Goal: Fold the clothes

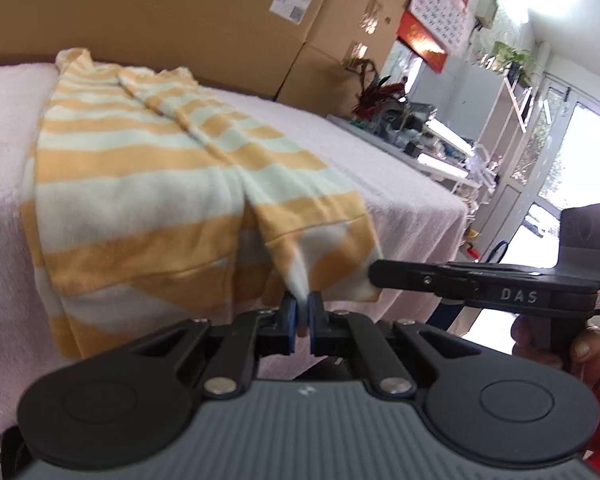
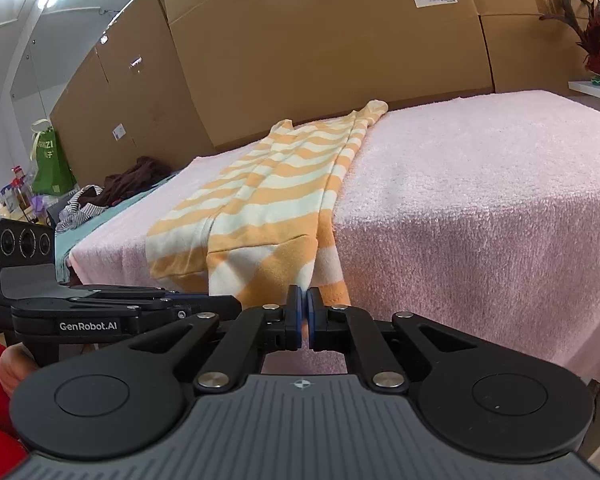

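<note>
An orange-and-pale-mint striped knit garment (image 1: 140, 168) lies lengthwise on a counter (image 2: 480, 200) draped in pink terry cloth, its far end near the brown cardboard boxes (image 2: 320, 52) and its near hem hanging over the front edge. The sides look already turned in toward the middle, with a long ridge down the centre. The left tongs (image 1: 303, 314) are pinched tight on a corner of the near hem, pulling it into a taut peak. The right tongs (image 2: 304, 312) are likewise closed at the hem just beside them — a sliver of fabric seems caught between the blue pads (image 2: 297, 314), though the grip is partly hidden. Each gripper shows in the other's view, so the two stand close together.

The cloth looks soft, light and limp; it will sag and stretch wherever it is not supported, and a single-point pinch bunches it. A hold at both hem corners, spread apart, would likely keep the edge straight — the fuzzy cover may drag on the knit as it moves. A heap of dark and striped clothes (image 2: 112, 196) sits farther along.
</note>
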Available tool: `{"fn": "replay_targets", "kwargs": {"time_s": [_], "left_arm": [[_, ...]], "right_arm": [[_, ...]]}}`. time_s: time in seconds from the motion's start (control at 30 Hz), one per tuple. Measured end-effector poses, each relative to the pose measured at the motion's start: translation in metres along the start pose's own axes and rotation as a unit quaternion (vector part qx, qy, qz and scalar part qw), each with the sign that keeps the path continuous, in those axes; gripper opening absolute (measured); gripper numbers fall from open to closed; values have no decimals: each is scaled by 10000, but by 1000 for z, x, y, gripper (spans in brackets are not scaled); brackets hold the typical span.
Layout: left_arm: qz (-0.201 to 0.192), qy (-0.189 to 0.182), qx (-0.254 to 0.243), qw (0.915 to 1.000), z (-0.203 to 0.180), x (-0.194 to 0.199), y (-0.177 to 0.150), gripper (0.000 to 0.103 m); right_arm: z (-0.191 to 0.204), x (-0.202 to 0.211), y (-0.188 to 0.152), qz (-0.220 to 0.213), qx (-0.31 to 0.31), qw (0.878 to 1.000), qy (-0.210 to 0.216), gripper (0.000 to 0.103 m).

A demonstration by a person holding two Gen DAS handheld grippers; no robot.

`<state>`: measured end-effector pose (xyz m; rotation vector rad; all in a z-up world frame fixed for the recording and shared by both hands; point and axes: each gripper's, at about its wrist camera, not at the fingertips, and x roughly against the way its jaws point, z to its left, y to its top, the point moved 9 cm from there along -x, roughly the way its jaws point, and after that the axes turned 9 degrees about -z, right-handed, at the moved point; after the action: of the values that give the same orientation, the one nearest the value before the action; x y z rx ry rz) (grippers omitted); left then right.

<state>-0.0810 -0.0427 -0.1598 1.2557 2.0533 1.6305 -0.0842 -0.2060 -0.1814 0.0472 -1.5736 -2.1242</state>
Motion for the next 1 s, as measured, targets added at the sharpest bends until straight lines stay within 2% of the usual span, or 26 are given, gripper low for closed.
{"fn": "replay_targets", "kwargs": {"time_s": [0.1, 0.2, 0.27, 0.4, 0.47, 0.53, 0.6, 0.73, 0.87, 1.0], "left_arm": [[370, 32, 187, 9991, 8, -4, -16, 1], [258, -105, -99, 9996, -1, 13, -19, 5], [221, -91, -301, 9993, -3, 26, -19, 23], [-13, 175, -351, 9992, 17, 58, -13, 39], [-184, 457, -285, 9984, 36, 72, -8, 53], [-354, 708, -171, 9967, 58, 85, -2, 53], [-532, 717, -46, 9960, 73, 91, 5, 54], [-395, 484, -294, 9976, 82, 79, 15, 57], [-286, 258, -828, 9958, 76, 61, 20, 60], [-95, 92, -943, 9955, 75, 40, 20, 60]], "right_arm": [[-3, -3, -3, 60, 60, 9999, -99, 4], [-5, -2, -3, 46, 136, 9998, -143, 10], [-4, 5, 2, -37, 204, 9997, -110, 16], [-7, 9, 6, 0, 341, 9994, -19, 31], [-7, 7, 8, 64, 366, 9993, 101, 37], [-6, 2, 11, 104, 345, 9990, 276, 37], [-6, -5, 14, 159, 312, 9985, 430, 37], [-11, -21, 18, 355, 137, 9965, 746, 37], [-14, -30, 22, 576, 103, 9916, 1153, 38], [-11, -35, 20, 839, 259, 9844, 1524, 38]]}}
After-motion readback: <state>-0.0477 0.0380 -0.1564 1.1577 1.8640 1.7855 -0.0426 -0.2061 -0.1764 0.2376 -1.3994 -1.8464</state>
